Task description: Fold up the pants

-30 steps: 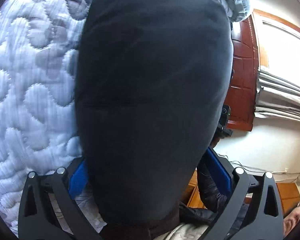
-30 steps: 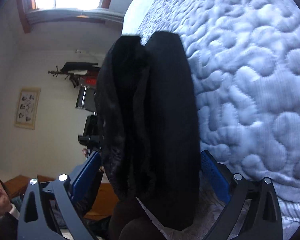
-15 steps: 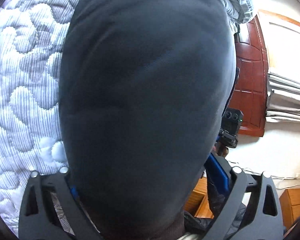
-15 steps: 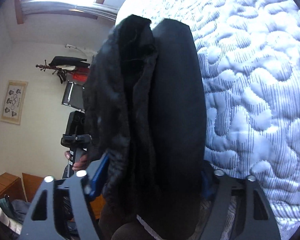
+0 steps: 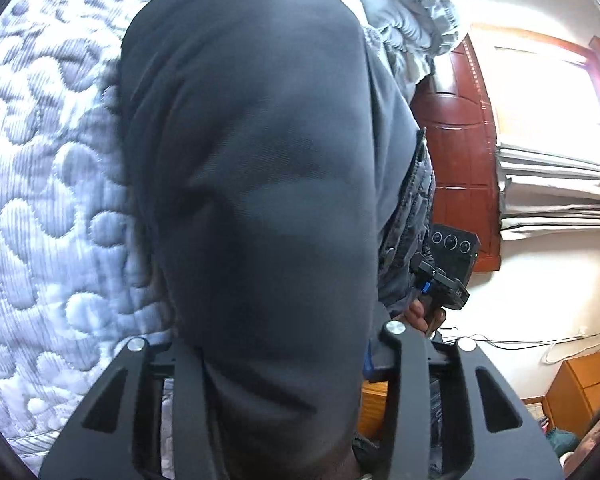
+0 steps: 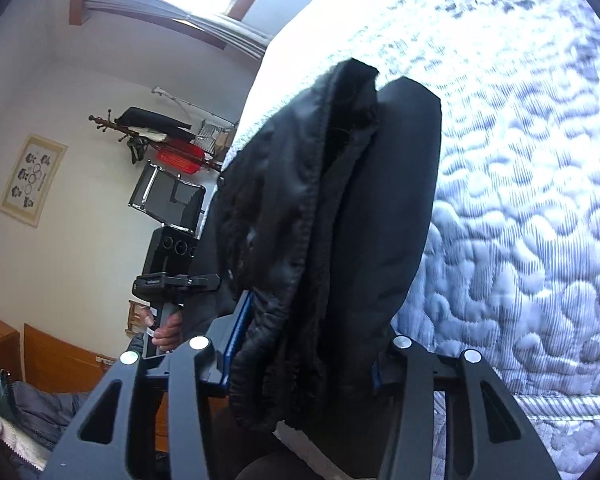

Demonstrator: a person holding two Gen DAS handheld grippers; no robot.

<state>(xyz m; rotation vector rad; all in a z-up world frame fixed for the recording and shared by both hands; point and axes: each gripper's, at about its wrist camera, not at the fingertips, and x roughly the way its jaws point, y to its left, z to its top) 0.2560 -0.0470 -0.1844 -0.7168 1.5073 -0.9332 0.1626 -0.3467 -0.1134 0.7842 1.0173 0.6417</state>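
The dark, soft cloth pants [image 5: 260,208] lie on a bed with a pale blue quilted cover [image 5: 40,200]. One end of the pants hangs a bit over the near edge of the bed.

The left gripper [image 5: 284,364] has the pants between its 2 black fingers. Its jaws are closing on the cloth, and the cloth fills the gap from side to side. In the left wrist view the dark cloth bulges up and hides most of the bed.

The right gripper [image 6: 304,360] is also closing. A thick bunch of cloth with a wrinkly stretchy band sits between its blue pads [image 6: 238,344]. In the right wrist view, a hand [image 6: 168,330] holds the handle of the other gripper.

This looks like the grab step of a fold: both grippers take hold of the near end of the pants. Next, I think both need to squeeze tight, lift together, and carry this end over to the far end. If 1 side slips, the fold will go crooked.
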